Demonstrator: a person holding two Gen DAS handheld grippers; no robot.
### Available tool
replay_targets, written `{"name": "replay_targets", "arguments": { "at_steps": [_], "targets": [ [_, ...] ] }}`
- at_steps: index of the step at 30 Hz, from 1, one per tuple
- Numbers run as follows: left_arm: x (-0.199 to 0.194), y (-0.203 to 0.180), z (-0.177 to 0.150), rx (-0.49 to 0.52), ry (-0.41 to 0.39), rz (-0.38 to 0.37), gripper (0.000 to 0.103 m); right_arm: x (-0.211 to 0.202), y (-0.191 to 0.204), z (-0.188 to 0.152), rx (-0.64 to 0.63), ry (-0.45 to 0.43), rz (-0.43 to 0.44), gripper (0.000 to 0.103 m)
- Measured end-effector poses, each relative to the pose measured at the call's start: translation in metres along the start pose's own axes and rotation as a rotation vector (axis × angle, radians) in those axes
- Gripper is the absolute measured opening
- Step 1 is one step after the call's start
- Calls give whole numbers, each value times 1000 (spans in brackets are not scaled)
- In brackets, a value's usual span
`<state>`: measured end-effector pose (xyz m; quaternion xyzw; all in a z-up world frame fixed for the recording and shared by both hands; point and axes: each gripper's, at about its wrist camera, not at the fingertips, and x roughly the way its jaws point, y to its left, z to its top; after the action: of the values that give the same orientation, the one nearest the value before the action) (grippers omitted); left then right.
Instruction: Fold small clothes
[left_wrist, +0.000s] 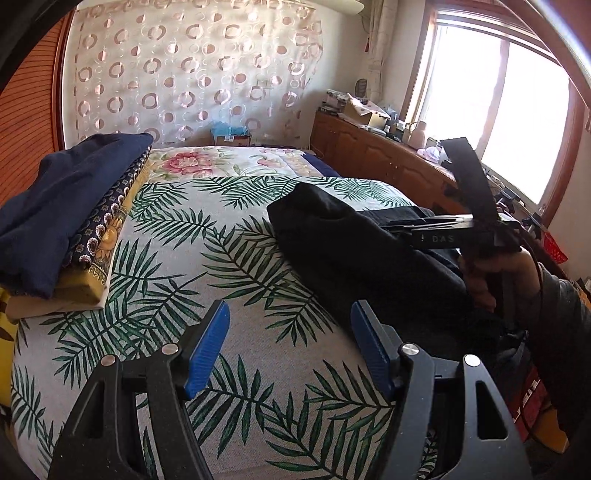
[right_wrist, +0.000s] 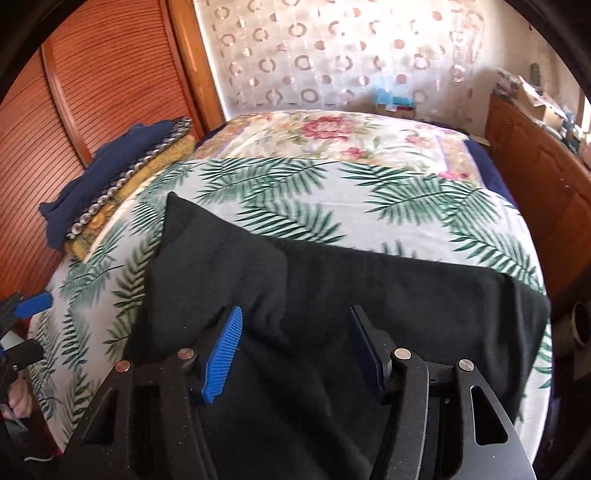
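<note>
A black garment (right_wrist: 332, 295) lies partly folded on the leaf-print bedcover (right_wrist: 369, 206), with a raised fold at its left. It also shows in the left wrist view (left_wrist: 354, 243), at the right. My right gripper (right_wrist: 295, 350) is open, its blue pads just above the black cloth, gripping nothing. My left gripper (left_wrist: 290, 347) is open and empty over the bare bedcover (left_wrist: 221, 258), left of the garment. The right gripper's body (left_wrist: 465, 232) shows in the left wrist view, held by a hand.
A stack of folded clothes, navy on top of yellow patterned cloth (left_wrist: 70, 218), sits at the bed's left edge, also in the right wrist view (right_wrist: 118, 177). A wooden sideboard (left_wrist: 376, 151) with clutter runs along the right under a window. A slatted wooden door (right_wrist: 92, 92) stands left.
</note>
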<state>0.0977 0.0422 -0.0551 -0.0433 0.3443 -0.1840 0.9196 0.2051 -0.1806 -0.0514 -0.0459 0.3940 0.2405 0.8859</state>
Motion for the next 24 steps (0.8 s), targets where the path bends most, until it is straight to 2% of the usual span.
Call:
{"name": "replay_targets", "arguments": {
  "at_steps": [14, 15, 16, 18, 21, 24],
  "targets": [
    [3, -4, -4, 6, 13, -11, 69, 15, 27, -5, -73, 66, 111, 61],
    [3, -4, -4, 6, 13, -10, 69, 17, 30, -5, -84, 72, 111, 51],
    [3, -4, -5, 7, 12, -10, 69, 19, 34, -6, -94, 76, 120, 34],
    [3, -4, -5, 6, 12, -10, 69, 16, 39, -7, -119, 59, 129, 17],
    [3, -5, -5, 10, 12, -11, 69, -4, 45, -7, -152, -13, 111, 12],
    [3, -7, -6, 14, 13, -14, 69, -36, 42, -4, -152, -108, 82, 11]
  ]
}}
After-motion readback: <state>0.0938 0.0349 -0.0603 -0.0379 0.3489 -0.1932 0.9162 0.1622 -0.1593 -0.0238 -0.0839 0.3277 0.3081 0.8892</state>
